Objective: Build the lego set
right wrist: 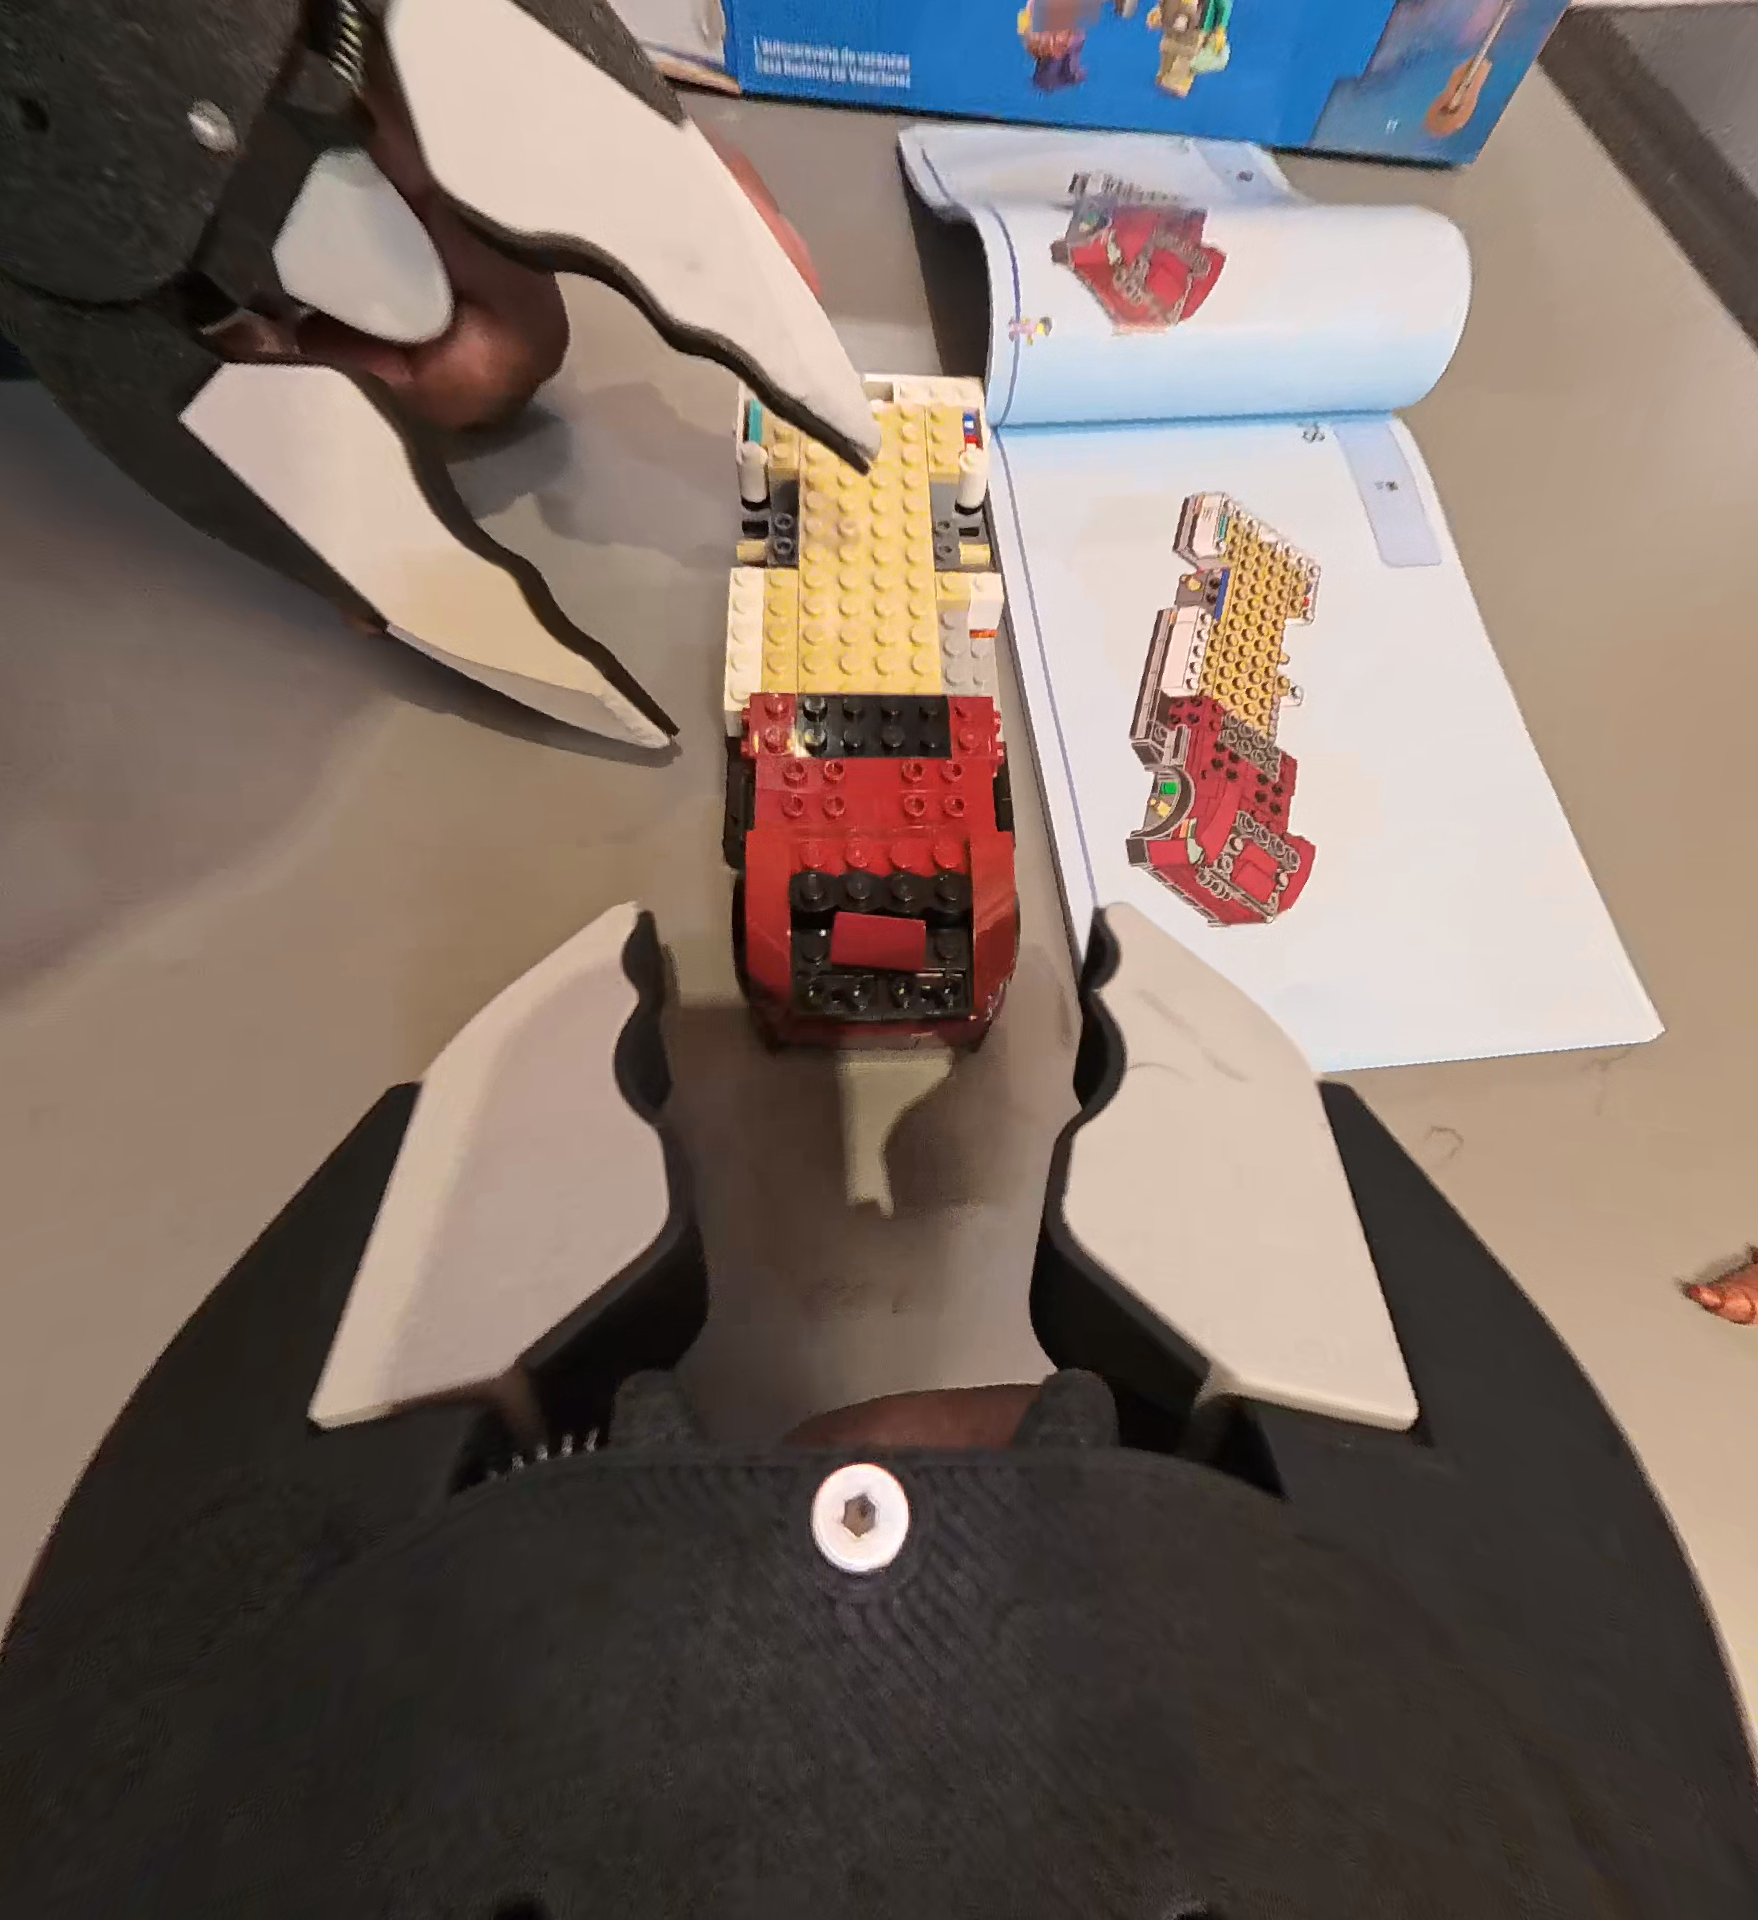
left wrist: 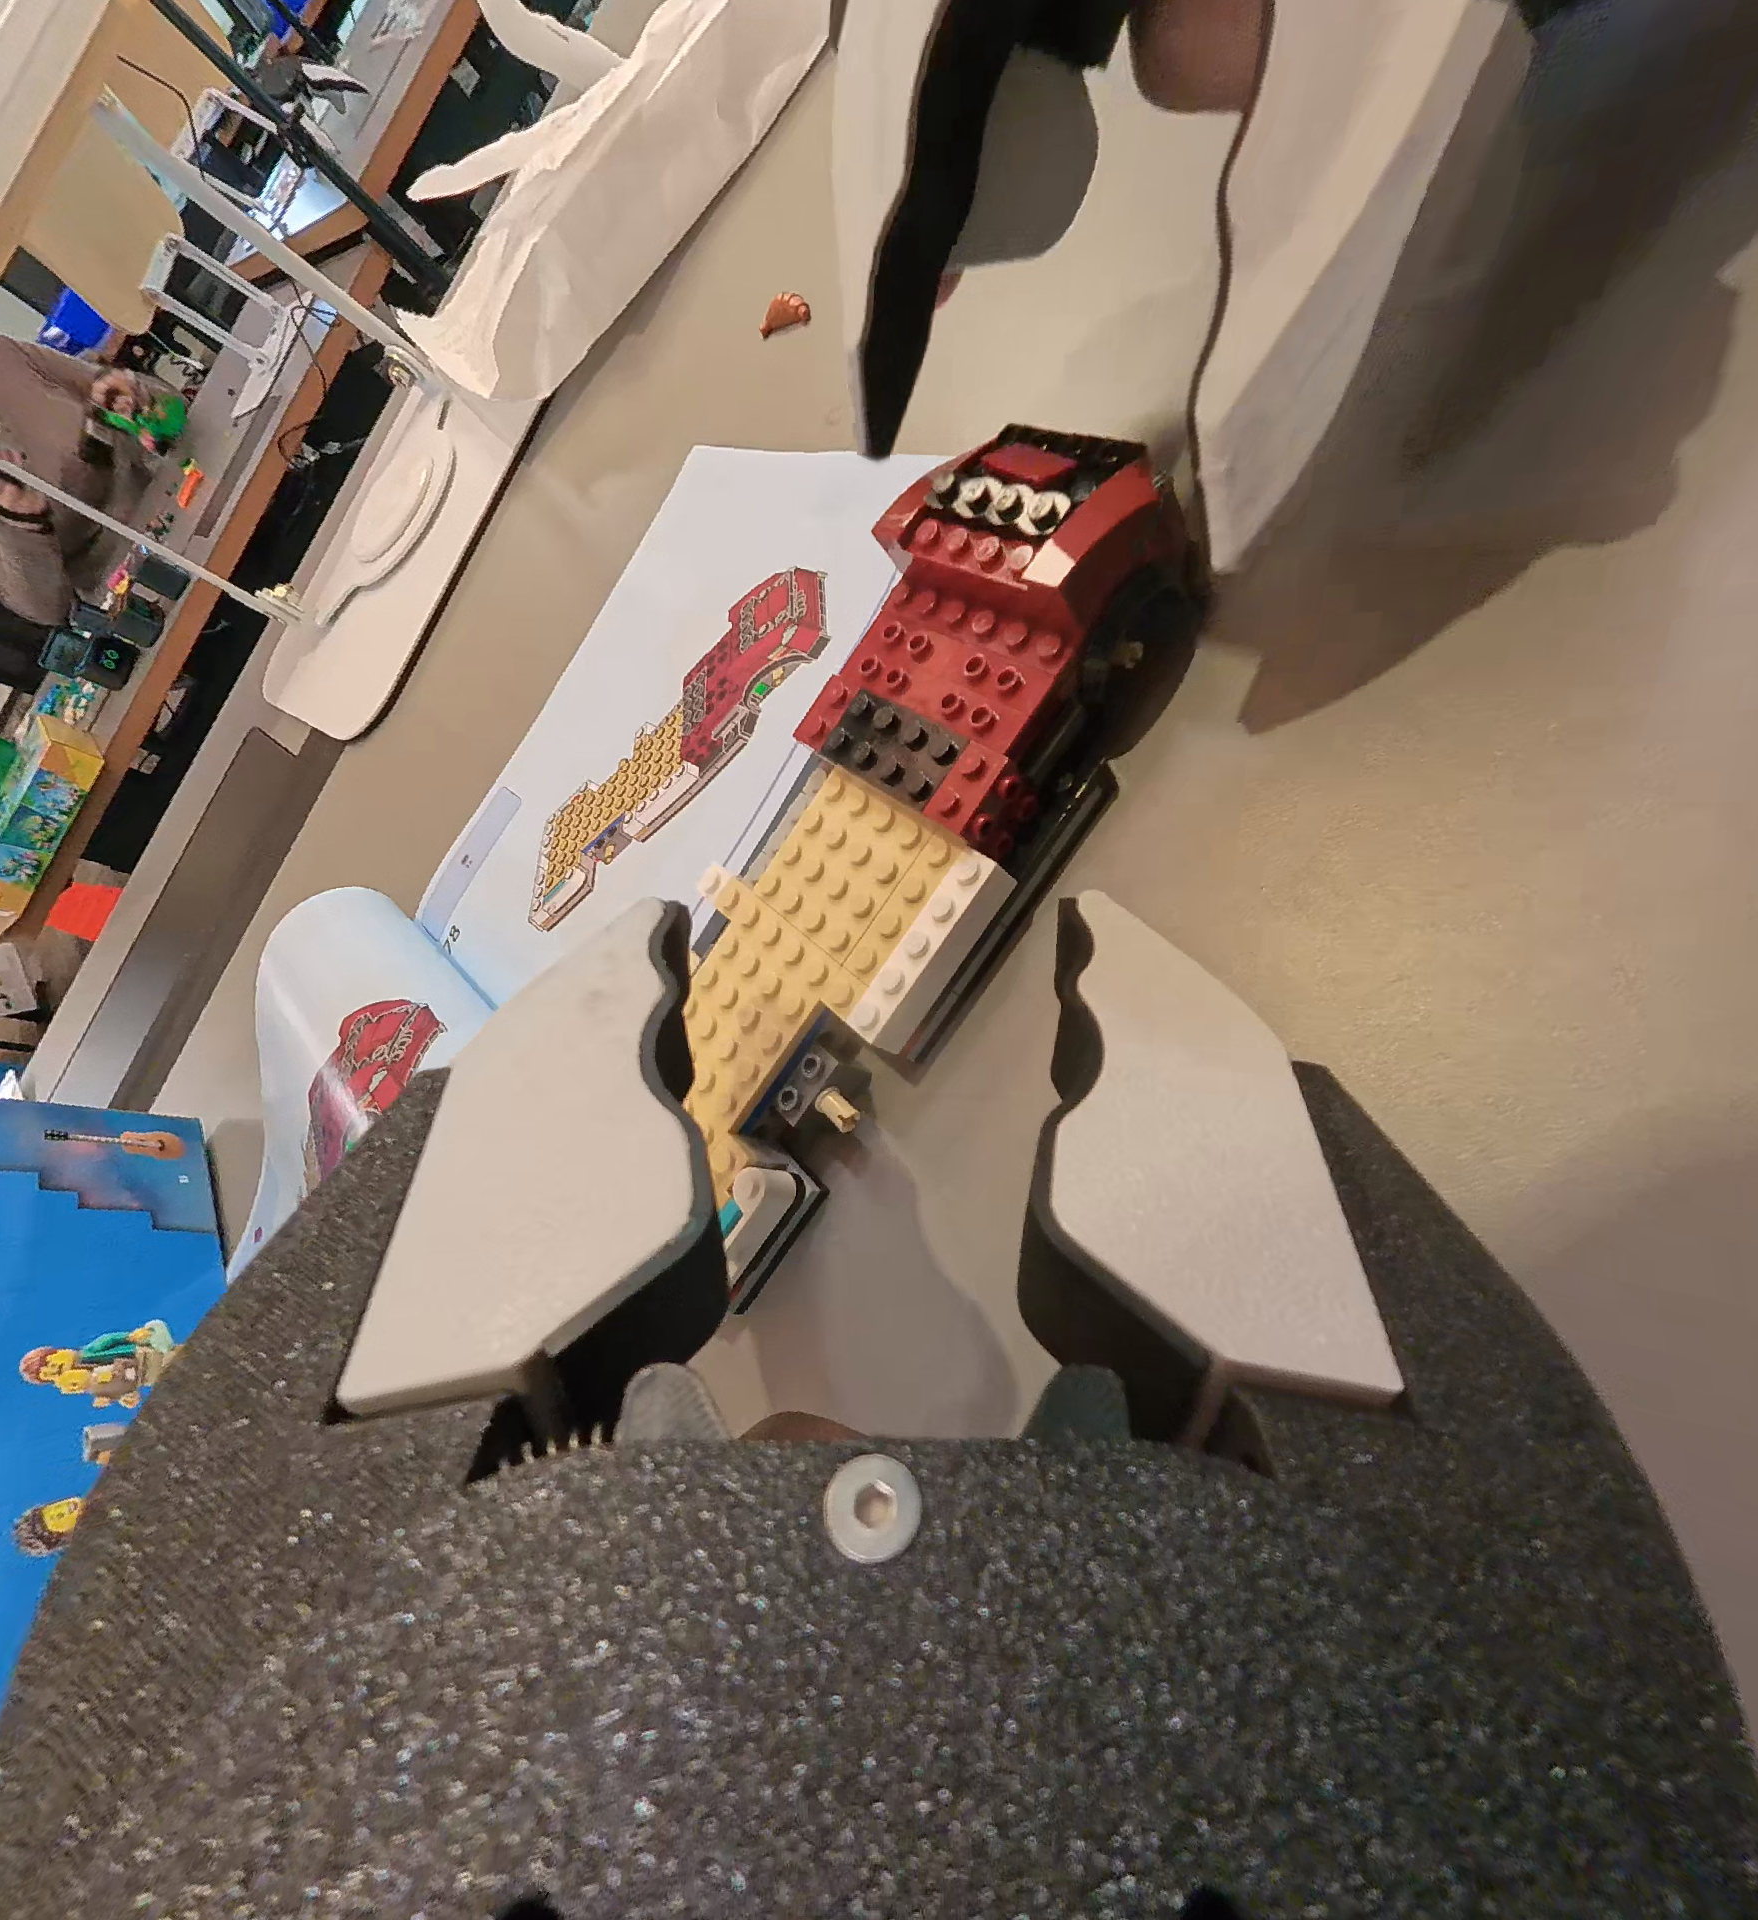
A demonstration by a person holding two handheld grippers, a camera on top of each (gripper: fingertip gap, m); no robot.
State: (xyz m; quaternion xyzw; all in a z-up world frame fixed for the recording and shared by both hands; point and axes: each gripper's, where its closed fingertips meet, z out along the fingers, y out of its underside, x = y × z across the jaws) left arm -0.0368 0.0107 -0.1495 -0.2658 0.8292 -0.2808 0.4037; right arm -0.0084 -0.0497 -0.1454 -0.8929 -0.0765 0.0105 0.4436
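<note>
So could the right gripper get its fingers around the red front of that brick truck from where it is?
Probably yes. The right gripper is wide open right at the brick truck, whose red nose sits between its fingertips with gaps either side. The booklet lies flat alongside.

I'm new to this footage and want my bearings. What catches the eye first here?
A long brick-built vehicle, dark red at one end and tan at the other, lies on the grey table. Both open grippers flank it, the right gripper at the red end, the left gripper at the tan end. An open instruction booklet lies alongside.
</note>
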